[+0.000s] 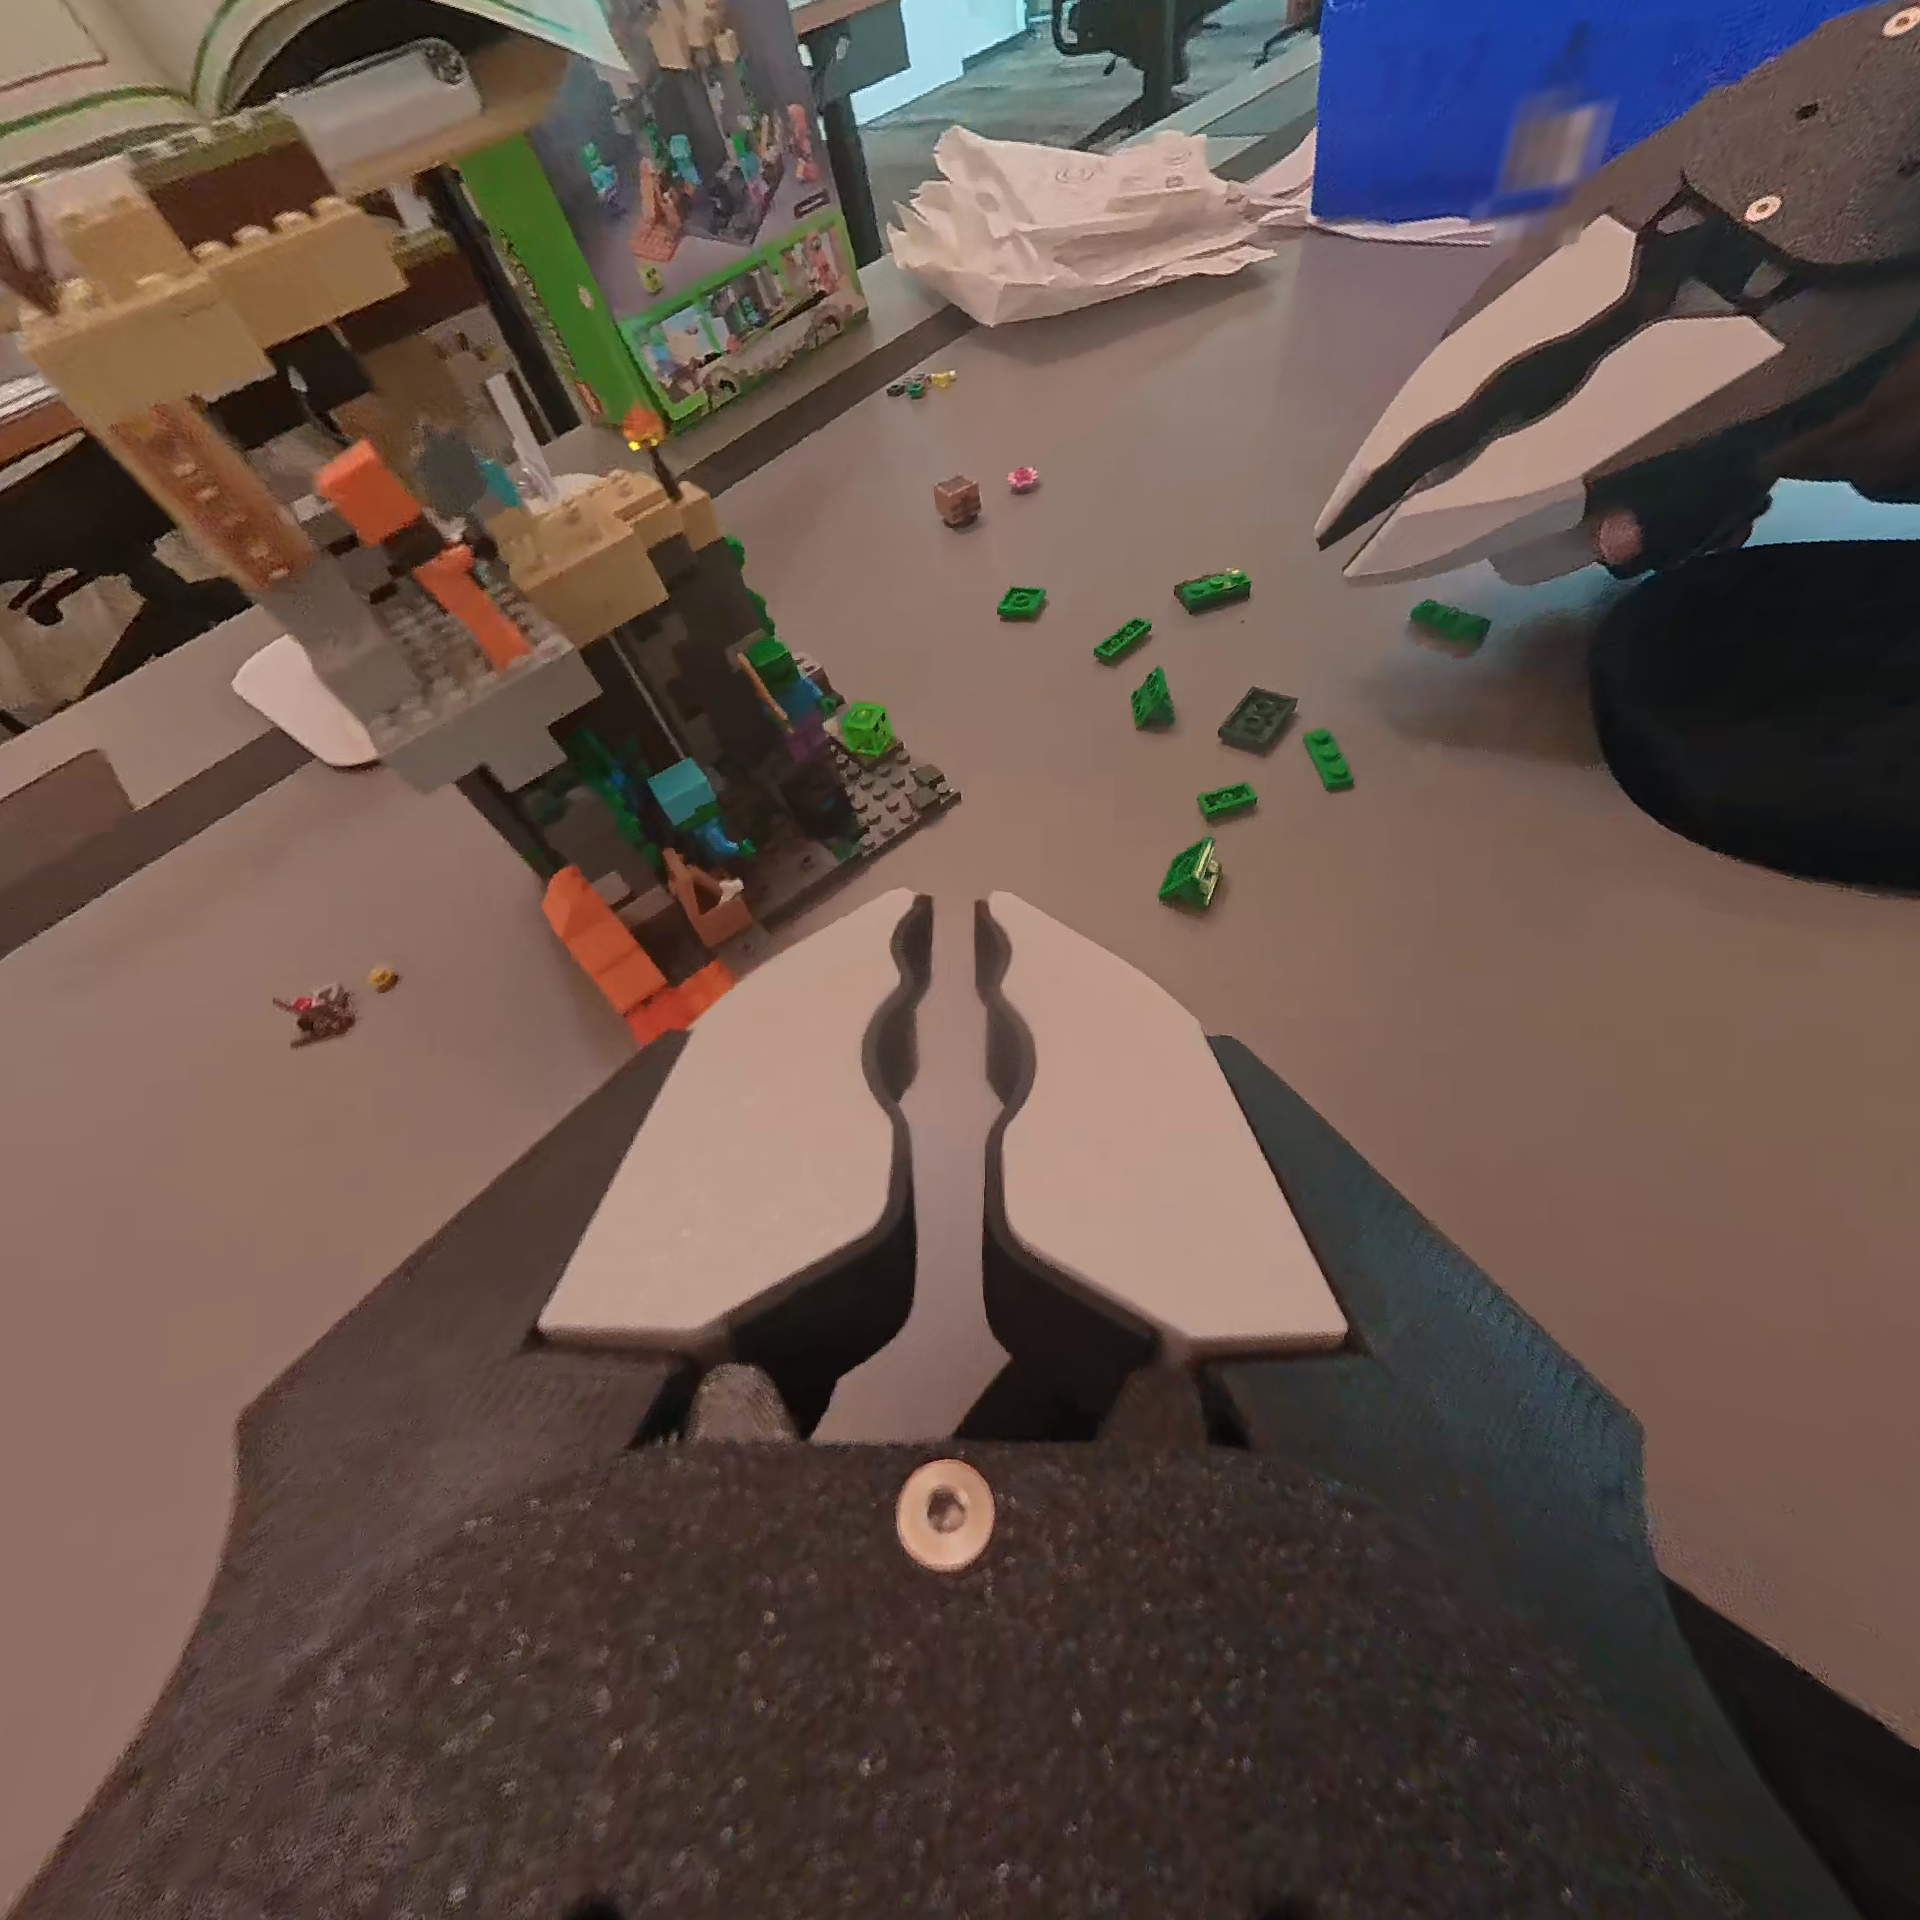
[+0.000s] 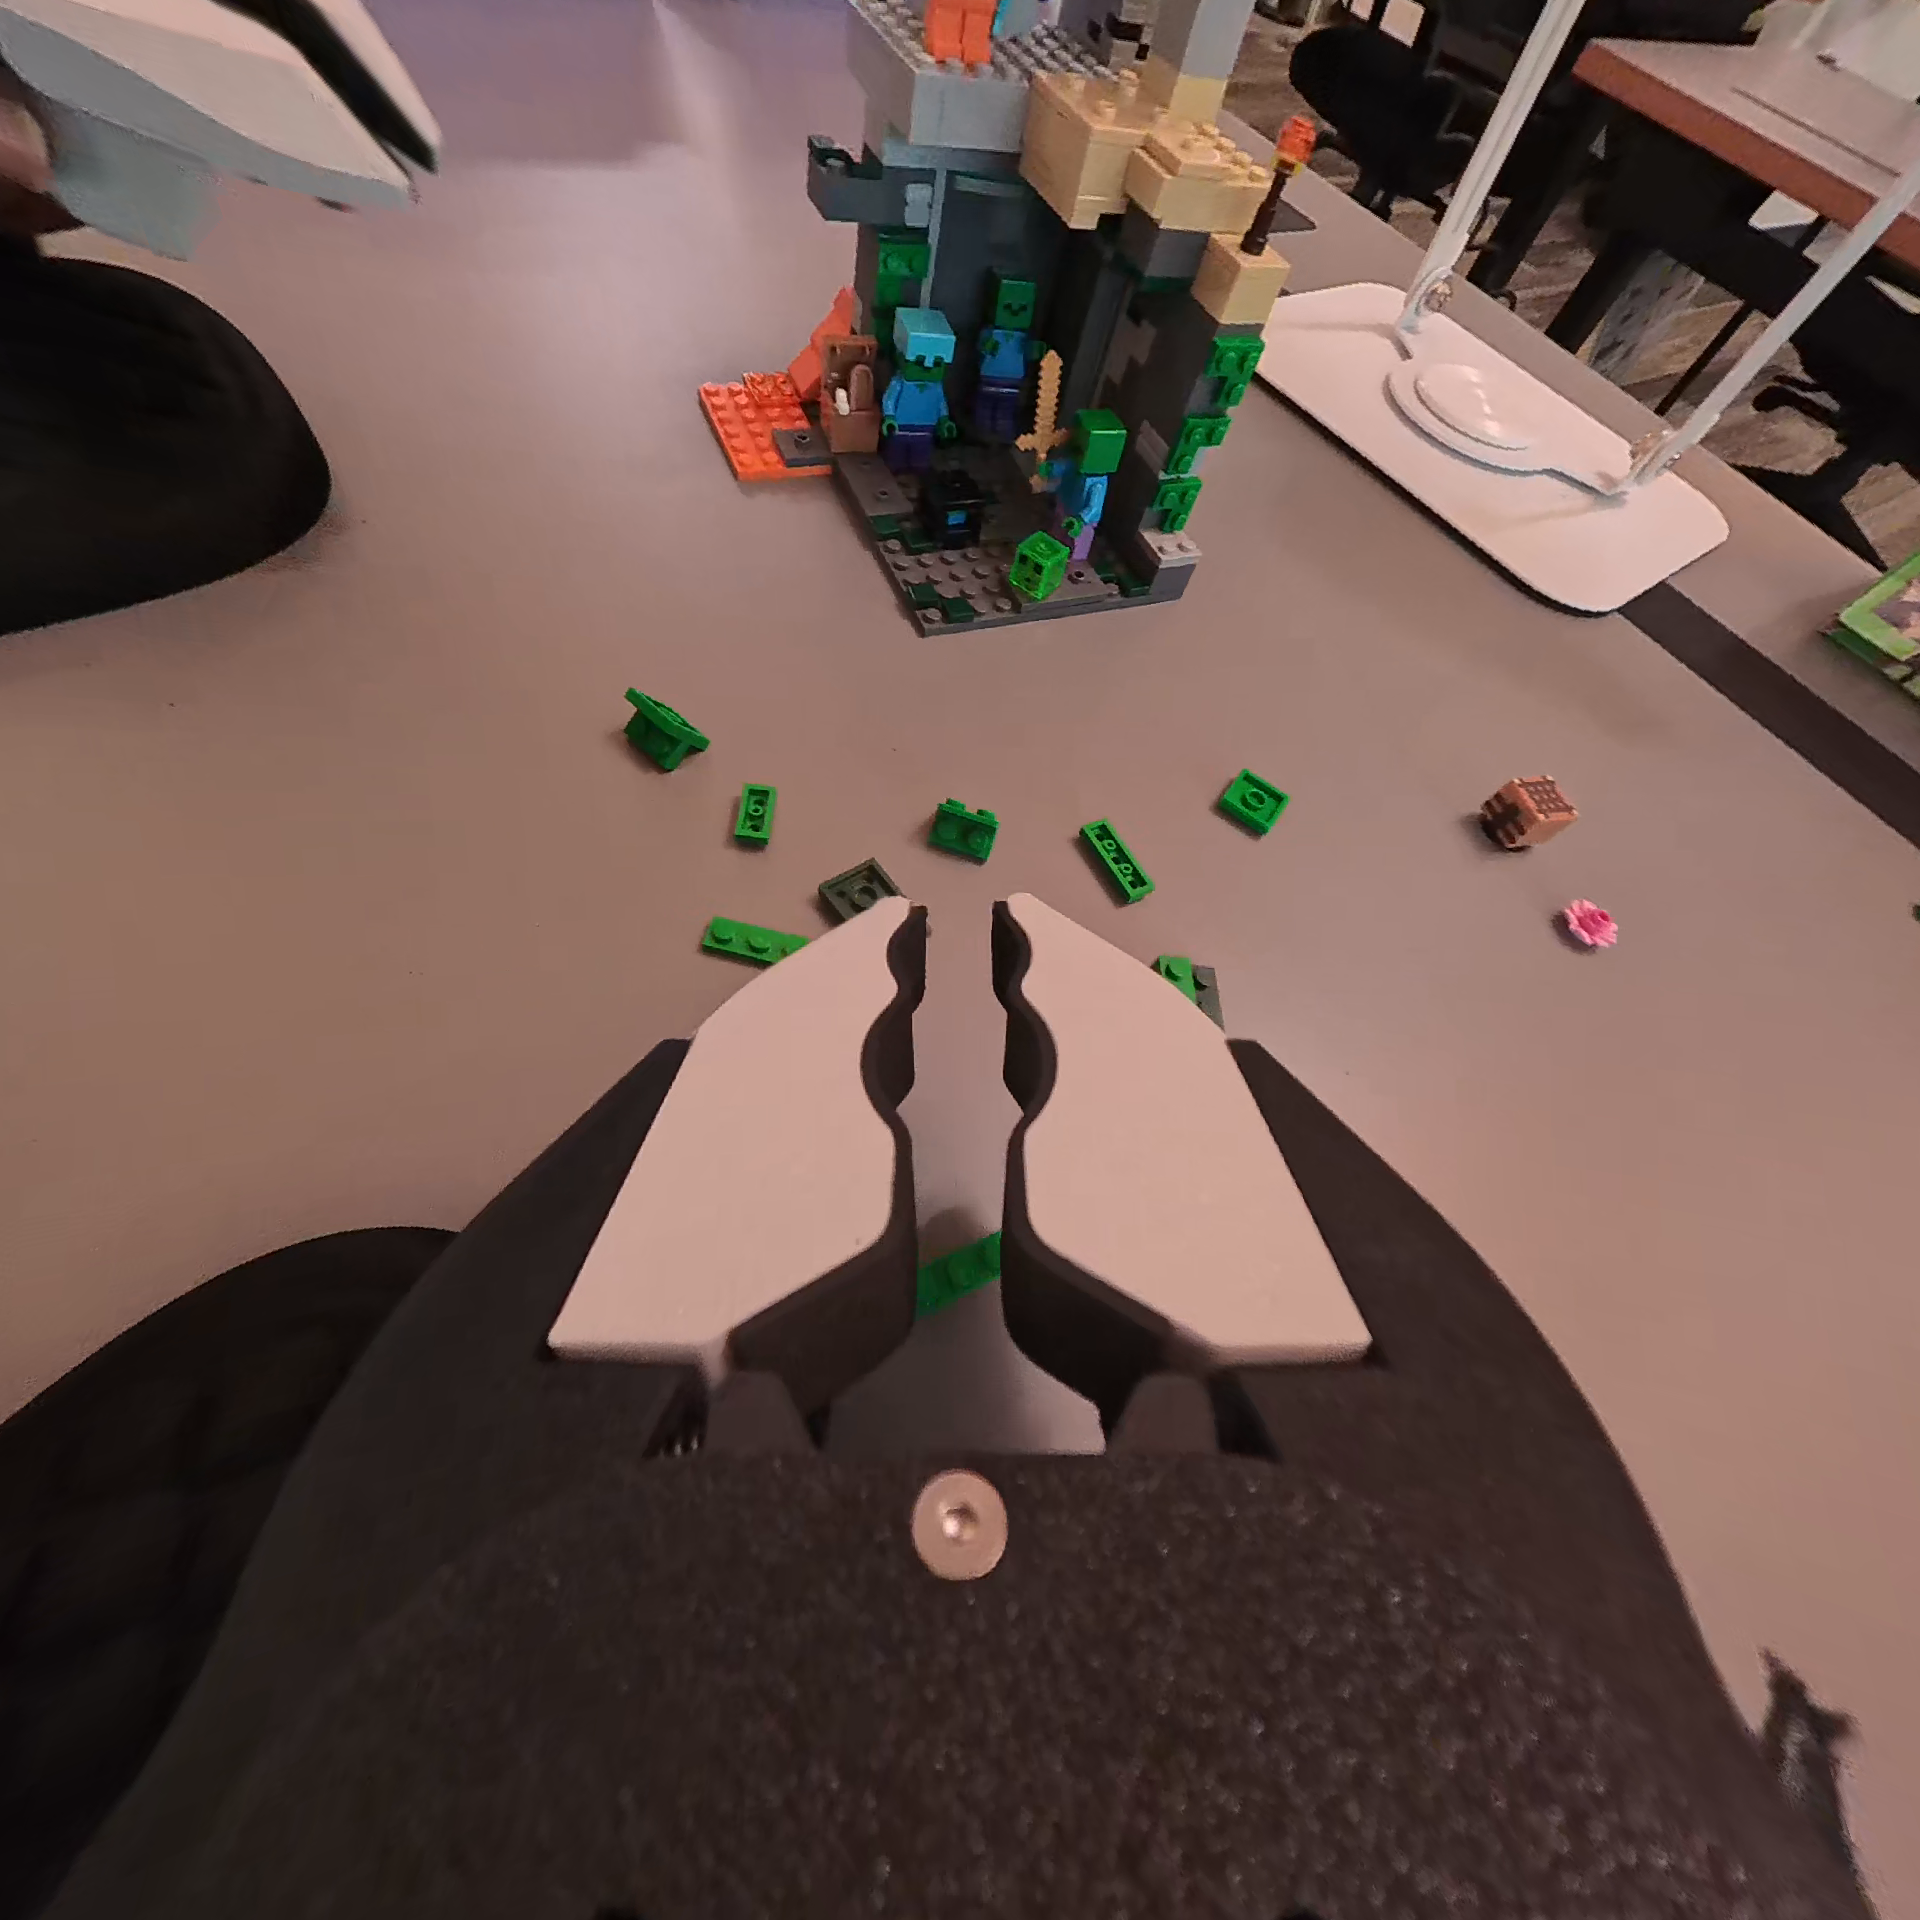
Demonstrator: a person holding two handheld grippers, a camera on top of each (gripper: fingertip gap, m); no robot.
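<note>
Just beyond the empty right tool (image 2: 960,909) lie green plates (image 2: 964,829).

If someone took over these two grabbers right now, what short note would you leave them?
Left gripper: open, empty, low over the grey table beside the brick-built dungeon model.
Right gripper: open, empty, over the loose green plates; one green plate lies beneath its fingers.
Nearby: brown block, pink flower piece.
Nothing is gripped; every loose piece lies on the table.

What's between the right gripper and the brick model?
In the right wrist view, scattered green plates lie on the grey table between the right gripper and the brick model.
</note>
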